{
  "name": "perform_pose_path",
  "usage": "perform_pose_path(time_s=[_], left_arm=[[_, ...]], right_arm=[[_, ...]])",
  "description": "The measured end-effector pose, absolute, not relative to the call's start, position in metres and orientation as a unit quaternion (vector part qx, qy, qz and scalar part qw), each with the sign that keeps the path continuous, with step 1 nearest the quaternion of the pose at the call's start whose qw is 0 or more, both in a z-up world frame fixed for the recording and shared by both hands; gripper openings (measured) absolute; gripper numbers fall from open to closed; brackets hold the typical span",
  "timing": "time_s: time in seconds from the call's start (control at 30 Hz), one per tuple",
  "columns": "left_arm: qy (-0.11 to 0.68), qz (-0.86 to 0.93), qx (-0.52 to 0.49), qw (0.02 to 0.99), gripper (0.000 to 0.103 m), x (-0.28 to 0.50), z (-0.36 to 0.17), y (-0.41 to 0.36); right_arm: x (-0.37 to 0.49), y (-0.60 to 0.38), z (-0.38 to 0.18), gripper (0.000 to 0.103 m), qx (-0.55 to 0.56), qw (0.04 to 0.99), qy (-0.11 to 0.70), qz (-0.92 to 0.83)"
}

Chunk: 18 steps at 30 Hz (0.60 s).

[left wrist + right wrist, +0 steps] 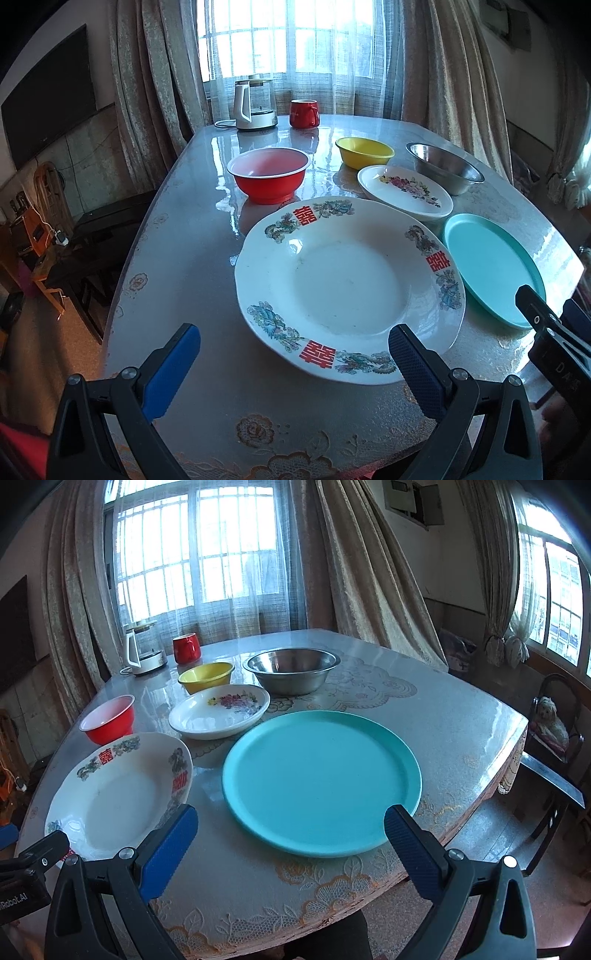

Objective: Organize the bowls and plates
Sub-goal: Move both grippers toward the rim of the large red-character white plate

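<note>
Each gripper, left gripper (294, 349) and right gripper (290, 829), has black triangular-cutout arms, silver round screws and ribbed blue finger pads (171, 371); white lettering marks the black housings.

Straight ahead of the jaws, a barred window (195, 550) admits bright daylight through sheer netting, flanked by heavy beige curtains (369, 572). A second window (554, 602) lies far right. A dark television (48, 96) hangs on the left wall. The lace-patterned table (424, 716) has a glossy cover. A dark chair (554, 738) stands right, holding a small dog (550, 720).
</note>
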<state>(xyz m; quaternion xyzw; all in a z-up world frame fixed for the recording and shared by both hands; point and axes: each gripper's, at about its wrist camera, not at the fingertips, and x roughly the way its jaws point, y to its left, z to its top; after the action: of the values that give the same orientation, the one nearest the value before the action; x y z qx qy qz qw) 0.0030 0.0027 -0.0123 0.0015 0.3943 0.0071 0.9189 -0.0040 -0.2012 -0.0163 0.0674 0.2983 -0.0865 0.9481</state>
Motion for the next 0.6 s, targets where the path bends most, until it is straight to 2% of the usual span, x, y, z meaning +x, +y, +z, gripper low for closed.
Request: perform_pose_path(time_s=[0.3,0.6], left_arm=[[0.400,0.012,-0.006,0.917,0.103,0.007,-0.016,0.010],[0.417,0.003,-0.025,0.908,0.103,0.015,-0.023,0.023]], right_arm=[[0.001,-0.197,-0.014,0.103,0.046,0.960,0.272,-0.044],[0.014,-0.198,-0.026,0.103,0.061,0.949,0.309,-0.015]])
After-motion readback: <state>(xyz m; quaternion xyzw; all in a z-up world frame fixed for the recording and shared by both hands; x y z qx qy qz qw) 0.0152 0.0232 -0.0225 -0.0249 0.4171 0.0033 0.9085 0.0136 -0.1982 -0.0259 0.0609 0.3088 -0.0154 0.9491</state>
